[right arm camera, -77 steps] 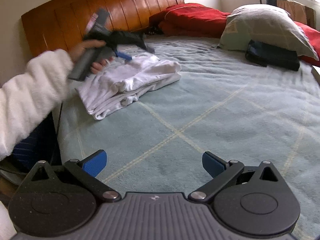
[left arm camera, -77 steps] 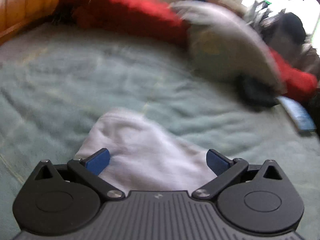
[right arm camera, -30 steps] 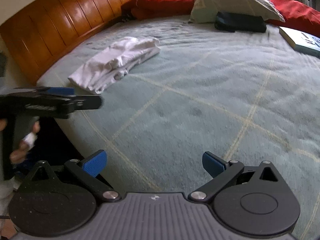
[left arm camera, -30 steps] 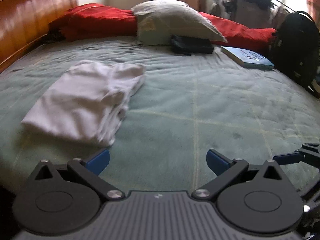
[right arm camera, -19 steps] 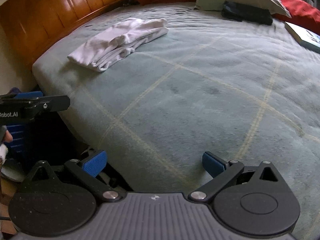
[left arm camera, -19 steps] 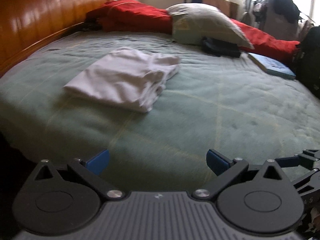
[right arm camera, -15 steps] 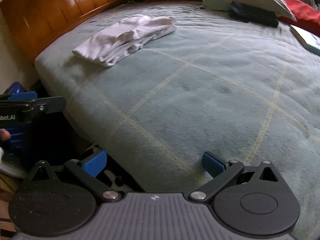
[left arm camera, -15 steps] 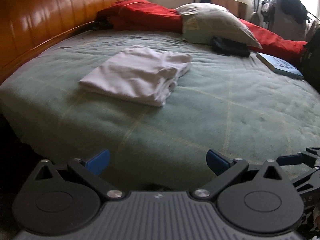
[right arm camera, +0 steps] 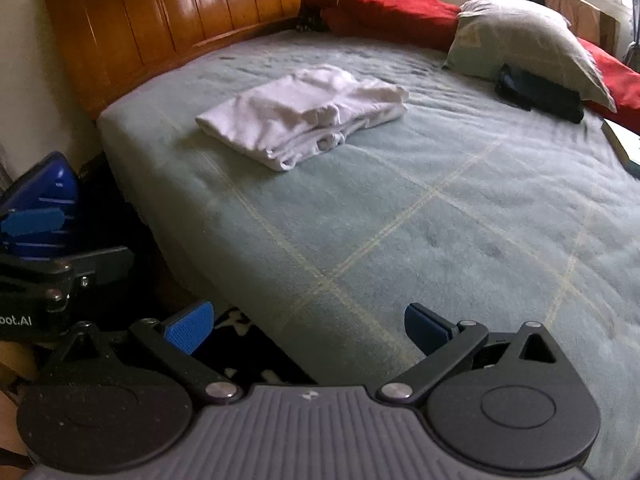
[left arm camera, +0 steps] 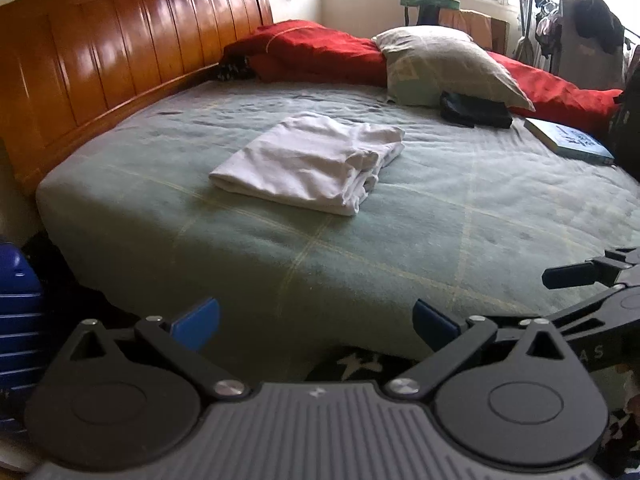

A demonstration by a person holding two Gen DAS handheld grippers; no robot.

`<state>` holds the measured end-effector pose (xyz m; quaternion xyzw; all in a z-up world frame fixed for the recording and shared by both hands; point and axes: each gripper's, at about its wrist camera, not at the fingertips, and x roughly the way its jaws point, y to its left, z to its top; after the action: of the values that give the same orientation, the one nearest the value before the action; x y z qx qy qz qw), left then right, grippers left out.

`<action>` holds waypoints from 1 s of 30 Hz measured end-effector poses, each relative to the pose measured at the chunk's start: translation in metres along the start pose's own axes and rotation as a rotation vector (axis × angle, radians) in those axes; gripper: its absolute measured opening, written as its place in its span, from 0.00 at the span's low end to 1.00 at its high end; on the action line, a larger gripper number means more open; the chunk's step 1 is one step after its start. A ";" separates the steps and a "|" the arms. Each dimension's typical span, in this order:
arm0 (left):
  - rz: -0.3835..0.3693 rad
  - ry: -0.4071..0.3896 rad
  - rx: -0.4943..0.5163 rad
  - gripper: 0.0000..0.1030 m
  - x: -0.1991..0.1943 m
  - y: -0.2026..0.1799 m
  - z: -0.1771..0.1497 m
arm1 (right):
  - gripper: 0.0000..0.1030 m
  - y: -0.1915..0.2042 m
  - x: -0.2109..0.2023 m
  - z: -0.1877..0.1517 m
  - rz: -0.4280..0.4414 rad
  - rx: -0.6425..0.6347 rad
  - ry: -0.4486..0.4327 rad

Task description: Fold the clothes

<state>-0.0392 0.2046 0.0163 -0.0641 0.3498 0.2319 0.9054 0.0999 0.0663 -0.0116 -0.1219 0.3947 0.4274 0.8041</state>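
A white garment [left arm camera: 312, 162] lies folded into a flat bundle on the green bedspread [left arm camera: 460, 216], toward the headboard side; the right wrist view shows the same garment [right arm camera: 304, 114]. My left gripper [left arm camera: 316, 320] is open and empty, held back beyond the bed's near edge. My right gripper [right arm camera: 308, 326] is open and empty too, also off the near edge. Each gripper appears at the edge of the other's view: the right gripper [left arm camera: 592, 280] at far right, the left gripper [right arm camera: 52, 264] at far left.
A wooden headboard [left arm camera: 120, 52] bounds the left. Red bedding [left arm camera: 320, 56], a grey pillow [left arm camera: 444, 64], a dark folded item [left arm camera: 476, 110] and a book [left arm camera: 568, 140] lie at the far side. A blue suitcase [left arm camera: 16, 312] stands on the floor at left.
Both grippers have drawn back from the bed, past its near edge. The left one let go of the white garment, which now lies folded and still.
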 end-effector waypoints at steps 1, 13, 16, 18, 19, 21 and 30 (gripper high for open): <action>0.001 -0.004 0.001 0.99 -0.004 0.000 -0.002 | 1.00 0.001 -0.005 -0.004 0.001 0.009 -0.009; -0.007 -0.035 0.023 0.99 -0.042 -0.024 -0.024 | 1.00 -0.005 -0.059 -0.043 -0.009 0.054 -0.098; 0.003 -0.042 0.037 0.99 -0.047 -0.030 -0.026 | 1.00 -0.008 -0.066 -0.048 -0.005 0.069 -0.112; 0.011 -0.044 0.043 0.99 -0.050 -0.031 -0.027 | 1.00 -0.008 -0.069 -0.050 0.002 0.073 -0.120; 0.015 -0.045 0.046 0.99 -0.051 -0.032 -0.027 | 1.00 -0.008 -0.071 -0.051 0.007 0.074 -0.122; 0.024 -0.047 0.053 0.99 -0.053 -0.034 -0.028 | 1.00 -0.006 -0.073 -0.052 0.016 0.071 -0.127; 0.017 -0.042 0.057 0.99 -0.051 -0.032 -0.030 | 1.00 -0.003 -0.075 -0.053 0.026 0.067 -0.133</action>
<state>-0.0756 0.1484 0.0260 -0.0303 0.3377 0.2309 0.9120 0.0502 -0.0080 0.0084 -0.0609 0.3560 0.4316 0.8266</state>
